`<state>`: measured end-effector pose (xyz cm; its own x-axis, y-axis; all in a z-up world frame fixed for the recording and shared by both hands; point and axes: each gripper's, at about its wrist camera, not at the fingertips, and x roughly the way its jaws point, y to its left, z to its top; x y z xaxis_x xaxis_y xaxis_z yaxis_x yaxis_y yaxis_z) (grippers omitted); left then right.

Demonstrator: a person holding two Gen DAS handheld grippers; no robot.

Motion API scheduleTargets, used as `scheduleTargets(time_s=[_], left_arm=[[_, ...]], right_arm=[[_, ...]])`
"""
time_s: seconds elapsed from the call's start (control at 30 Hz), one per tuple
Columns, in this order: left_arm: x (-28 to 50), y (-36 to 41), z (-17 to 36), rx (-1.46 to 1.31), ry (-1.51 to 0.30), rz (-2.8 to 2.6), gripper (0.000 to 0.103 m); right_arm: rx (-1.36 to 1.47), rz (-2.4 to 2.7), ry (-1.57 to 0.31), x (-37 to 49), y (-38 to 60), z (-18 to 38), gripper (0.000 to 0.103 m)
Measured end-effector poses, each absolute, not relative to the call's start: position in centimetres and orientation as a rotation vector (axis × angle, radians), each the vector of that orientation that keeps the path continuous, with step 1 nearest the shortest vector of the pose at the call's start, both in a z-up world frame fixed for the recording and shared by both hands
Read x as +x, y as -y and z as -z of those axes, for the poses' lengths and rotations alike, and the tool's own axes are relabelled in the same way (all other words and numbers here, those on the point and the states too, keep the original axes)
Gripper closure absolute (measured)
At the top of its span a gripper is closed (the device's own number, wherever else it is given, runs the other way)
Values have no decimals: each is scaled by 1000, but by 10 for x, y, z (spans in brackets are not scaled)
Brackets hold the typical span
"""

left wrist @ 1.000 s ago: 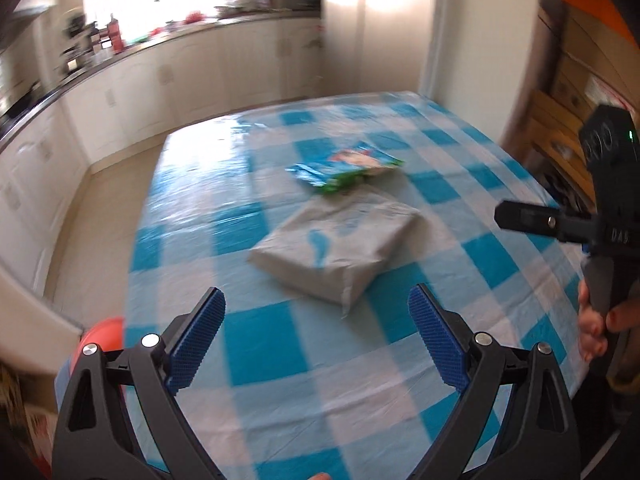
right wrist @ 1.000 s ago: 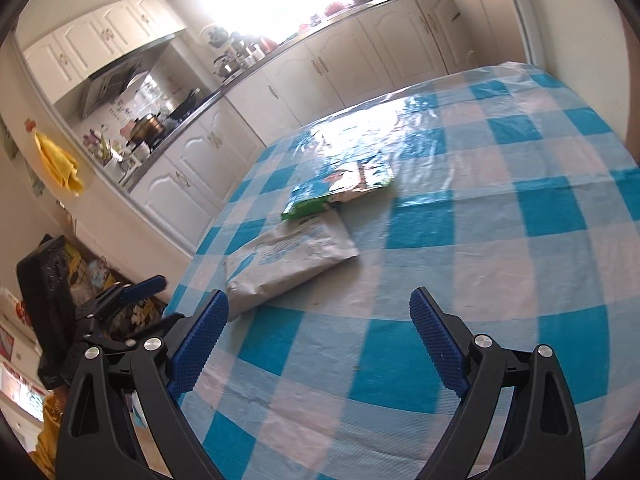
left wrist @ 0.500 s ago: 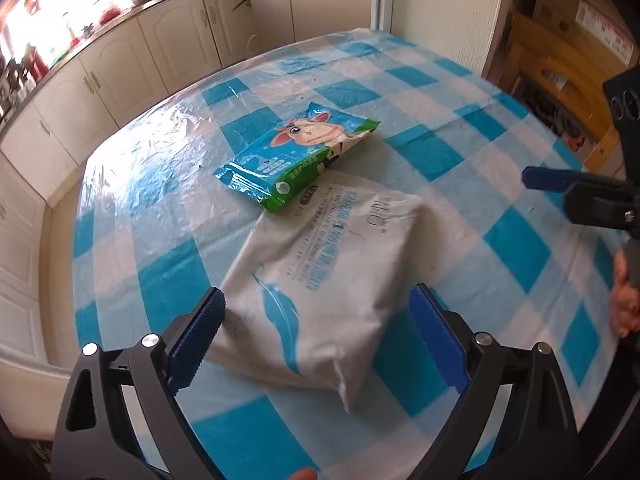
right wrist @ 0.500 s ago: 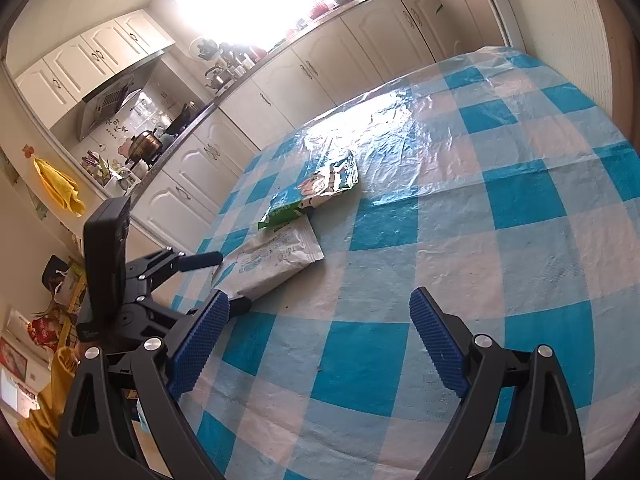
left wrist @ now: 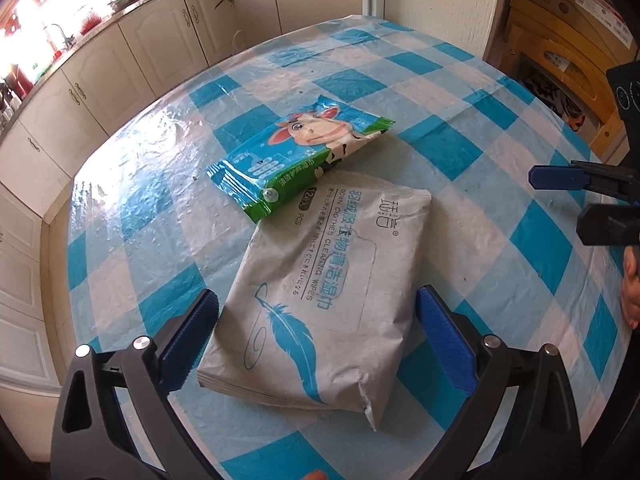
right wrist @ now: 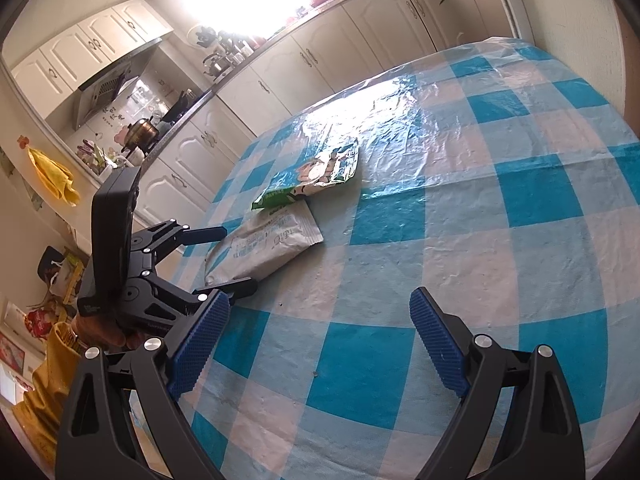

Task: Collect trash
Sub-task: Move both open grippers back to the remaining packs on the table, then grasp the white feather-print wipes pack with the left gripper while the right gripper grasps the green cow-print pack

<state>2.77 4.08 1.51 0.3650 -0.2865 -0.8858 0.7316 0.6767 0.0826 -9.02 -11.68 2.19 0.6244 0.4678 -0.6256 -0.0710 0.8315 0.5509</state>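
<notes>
Nothing collected yet: 2 packs, grey pack [left wrist: 320,280] near and green pack [left wrist: 296,156] far, lie on the table [left wrist: 460,148]. Left gripper [left wrist: 316,334] is opening astride the grey pack, not gripping; right gripper [right wrist: 316,340] gapes empty.

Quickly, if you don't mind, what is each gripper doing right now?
Left gripper: jaws opening, astride the grey wipes pack, pads not on it.
Right gripper: open, empty, over the checked tablecloth.
</notes>
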Motion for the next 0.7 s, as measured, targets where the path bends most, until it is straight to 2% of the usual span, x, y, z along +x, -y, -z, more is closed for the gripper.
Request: scheduleTargets(time_s=[0.5, 0.7], left_arm=[[28, -45, -6, 397, -959, 678, 4], [21, -45, -7, 366, -926, 652, 12]], right_arm=[[399, -306, -884, -54, 105, -33, 12], [356, -301, -913, -32, 100, -32, 12]])
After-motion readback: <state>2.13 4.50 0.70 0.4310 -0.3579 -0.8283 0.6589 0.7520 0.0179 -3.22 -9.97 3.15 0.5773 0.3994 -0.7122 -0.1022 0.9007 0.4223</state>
